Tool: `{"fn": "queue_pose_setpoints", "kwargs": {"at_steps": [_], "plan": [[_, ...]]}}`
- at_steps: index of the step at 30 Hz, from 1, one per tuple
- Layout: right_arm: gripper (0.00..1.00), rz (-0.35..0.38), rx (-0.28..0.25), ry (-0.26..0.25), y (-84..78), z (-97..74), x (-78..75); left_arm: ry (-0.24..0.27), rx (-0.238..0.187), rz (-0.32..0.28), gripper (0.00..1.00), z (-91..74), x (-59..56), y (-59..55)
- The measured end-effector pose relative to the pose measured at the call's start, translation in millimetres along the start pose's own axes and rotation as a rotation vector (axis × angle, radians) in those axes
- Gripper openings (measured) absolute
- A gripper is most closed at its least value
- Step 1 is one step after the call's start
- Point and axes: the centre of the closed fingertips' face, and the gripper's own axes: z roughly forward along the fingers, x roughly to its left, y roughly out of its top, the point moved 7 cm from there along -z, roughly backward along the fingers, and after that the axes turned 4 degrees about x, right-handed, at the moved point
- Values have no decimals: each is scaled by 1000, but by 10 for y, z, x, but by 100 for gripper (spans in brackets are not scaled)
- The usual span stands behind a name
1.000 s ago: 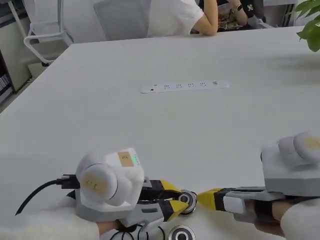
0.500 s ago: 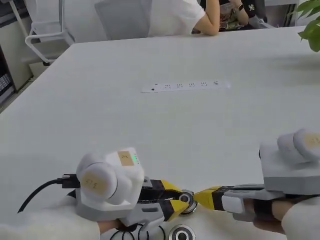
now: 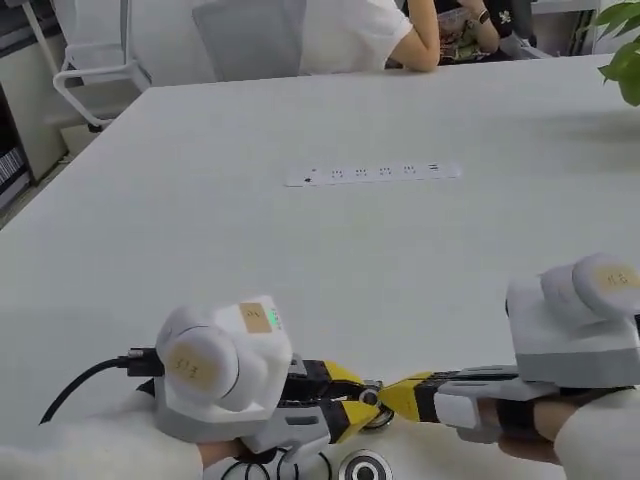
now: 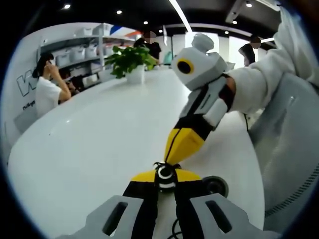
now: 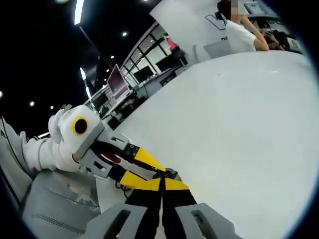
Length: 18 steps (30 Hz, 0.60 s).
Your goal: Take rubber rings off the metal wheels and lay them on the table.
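My left gripper is shut on a small metal wheel, held just above the near edge of the white table. In the left gripper view the wheel sits between my yellow jaws. My right gripper comes in from the right, its jaws closed together at the wheel's rim. A thin black rubber ring shows pinched at its tip. In the right gripper view my closed jaws meet the wheel.
A second metal wheel lies on the table below the grippers, next to loose black rings. A black cable trails left. A power strip lies mid-table. A person sits at the far side; a plant stands far right.
My right gripper has slid a little to the left, closing the small gap to the wheel. The left gripper and wheel have stayed in place.
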Motion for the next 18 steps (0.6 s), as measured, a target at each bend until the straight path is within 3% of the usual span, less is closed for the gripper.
{"fn": "queue_pose_setpoints", "kwargs": {"at_steps": [18], "plan": [[0, -38, -5, 28, 36, 15, 44, 5, -2, -2, 12, 3, -2, 1]]}}
